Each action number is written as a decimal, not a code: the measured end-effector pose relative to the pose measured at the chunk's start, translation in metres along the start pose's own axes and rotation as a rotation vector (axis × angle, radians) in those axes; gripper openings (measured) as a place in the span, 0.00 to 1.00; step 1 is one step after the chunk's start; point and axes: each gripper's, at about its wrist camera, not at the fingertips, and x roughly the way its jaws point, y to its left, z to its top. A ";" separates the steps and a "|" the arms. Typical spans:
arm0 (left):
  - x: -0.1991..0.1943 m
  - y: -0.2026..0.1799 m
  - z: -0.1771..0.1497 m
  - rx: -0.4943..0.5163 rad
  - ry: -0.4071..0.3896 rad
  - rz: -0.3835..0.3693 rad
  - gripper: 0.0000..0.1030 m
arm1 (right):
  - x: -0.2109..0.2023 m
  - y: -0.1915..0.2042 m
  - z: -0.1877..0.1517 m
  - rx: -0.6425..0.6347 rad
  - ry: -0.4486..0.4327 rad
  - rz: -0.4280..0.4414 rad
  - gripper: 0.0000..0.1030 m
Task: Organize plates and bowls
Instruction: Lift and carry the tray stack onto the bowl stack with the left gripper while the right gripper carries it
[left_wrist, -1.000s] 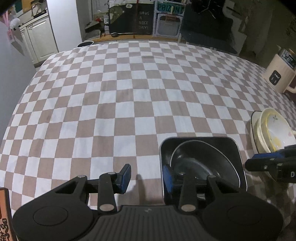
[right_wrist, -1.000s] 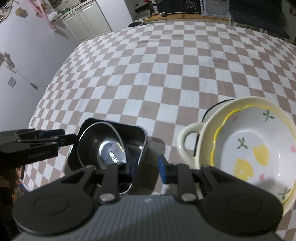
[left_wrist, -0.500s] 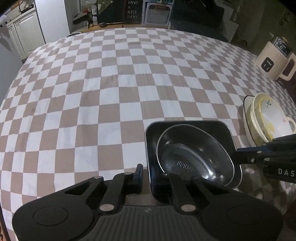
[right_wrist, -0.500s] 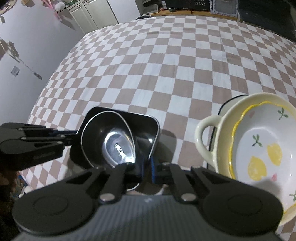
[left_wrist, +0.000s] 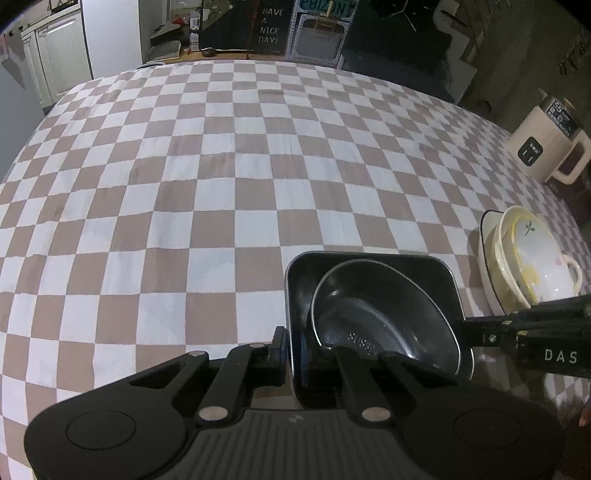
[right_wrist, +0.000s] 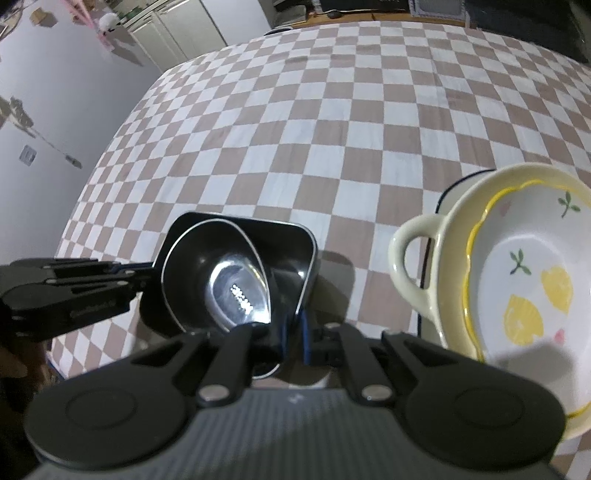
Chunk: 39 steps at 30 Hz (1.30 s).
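Observation:
A black square dish (left_wrist: 369, 255) sits on the checked tablecloth with a round black bowl (left_wrist: 384, 317) tilted inside it. My left gripper (left_wrist: 291, 347) is shut on the dish's near left wall. From the right, my right gripper (left_wrist: 466, 328) is clamped on the opposite wall. In the right wrist view the square dish (right_wrist: 291, 236) and its bowl (right_wrist: 207, 266) lie just ahead. There my right gripper (right_wrist: 295, 332) is shut on the dish's right wall, and my left gripper (right_wrist: 151, 271) holds the far left side.
To the right stands a stack: a lemon-patterned bowl (right_wrist: 524, 277) inside a cream handled bowl (right_wrist: 410, 258) on a dark-rimmed plate (left_wrist: 485, 236). A cream kettle (left_wrist: 543, 144) stands at the far right edge. Checked cloth (left_wrist: 221, 184) stretches ahead and left.
Both pairs of jaws have closed from open onto opposite walls of the black square dish. The stack of pale bowls has not moved.

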 end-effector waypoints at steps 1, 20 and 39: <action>0.000 0.000 0.000 -0.001 0.001 -0.002 0.07 | 0.000 -0.001 0.000 0.009 -0.004 0.001 0.09; -0.023 0.009 0.002 -0.106 -0.080 -0.059 0.05 | -0.013 -0.014 0.017 0.074 -0.116 0.046 0.06; -0.090 -0.042 0.020 -0.160 -0.324 -0.203 0.06 | -0.105 -0.060 0.025 0.125 -0.331 0.111 0.06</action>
